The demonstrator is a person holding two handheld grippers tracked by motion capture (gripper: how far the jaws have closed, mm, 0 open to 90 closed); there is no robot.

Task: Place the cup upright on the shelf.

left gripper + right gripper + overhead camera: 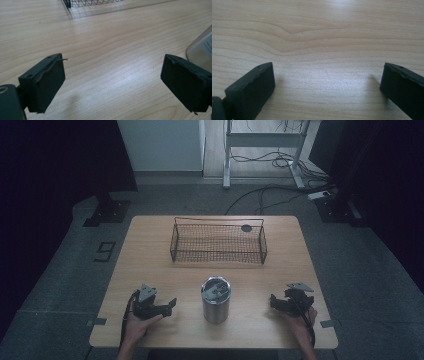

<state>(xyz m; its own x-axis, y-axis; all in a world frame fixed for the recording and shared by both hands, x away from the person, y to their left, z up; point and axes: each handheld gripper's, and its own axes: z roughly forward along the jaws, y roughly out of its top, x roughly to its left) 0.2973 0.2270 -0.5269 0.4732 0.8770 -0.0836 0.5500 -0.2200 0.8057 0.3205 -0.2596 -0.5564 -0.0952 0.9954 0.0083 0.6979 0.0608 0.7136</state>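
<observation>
Both the left gripper (167, 306) and right gripper (278, 301) rest on the table (150, 265), jaws wide and empty. Between them stands a steel cup (216, 300), upright. It looks rigid, smooth and slippery; gripping across its straight wall seems safest. A wire basket (218, 241) sits beyond.

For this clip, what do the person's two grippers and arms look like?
Both the left gripper and right gripper are black, each with two blocky rectangular jaws and a grey three-cornered plate on top. A dark cable trails back from each along the wrist. The forearms are bare, with no sleeves in view.
</observation>
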